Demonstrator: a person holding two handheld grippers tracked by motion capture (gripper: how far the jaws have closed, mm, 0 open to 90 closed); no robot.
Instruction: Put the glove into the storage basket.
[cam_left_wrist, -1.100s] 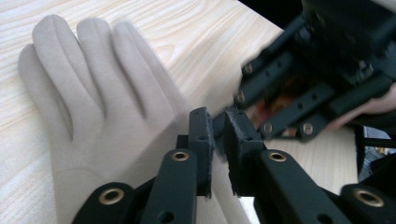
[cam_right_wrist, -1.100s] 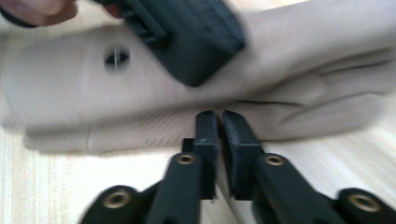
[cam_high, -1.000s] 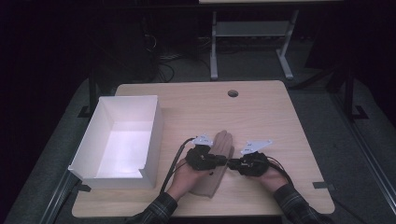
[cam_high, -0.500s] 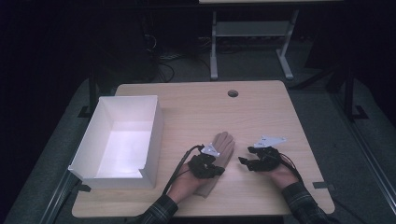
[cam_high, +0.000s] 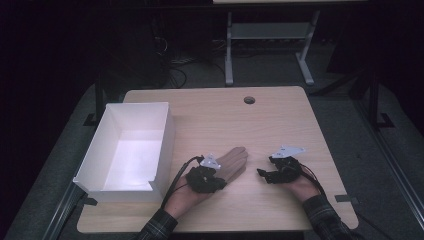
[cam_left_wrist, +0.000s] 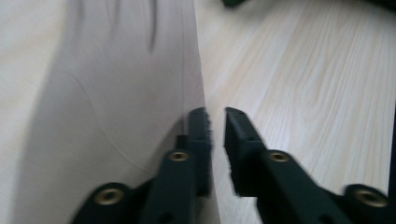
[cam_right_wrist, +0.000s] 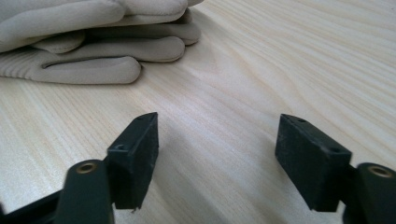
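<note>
My left gripper (cam_high: 218, 183) had its jaws just parting, nearly together, at the edge of the beige glove (cam_high: 231, 164), apparently letting it go flat on the counter (cam_high: 270, 125). My right gripper (cam_high: 263, 174) had been opening; the glove lay beyond its left jaw.

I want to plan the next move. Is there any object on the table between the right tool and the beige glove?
Nothing visible stands between them. In the high view, bare wooden table lies between the right tool, whose jaws stand apart and empty, and the beige glove. The right gripper view shows the same: plain wood up to the glove's fingers.
</note>
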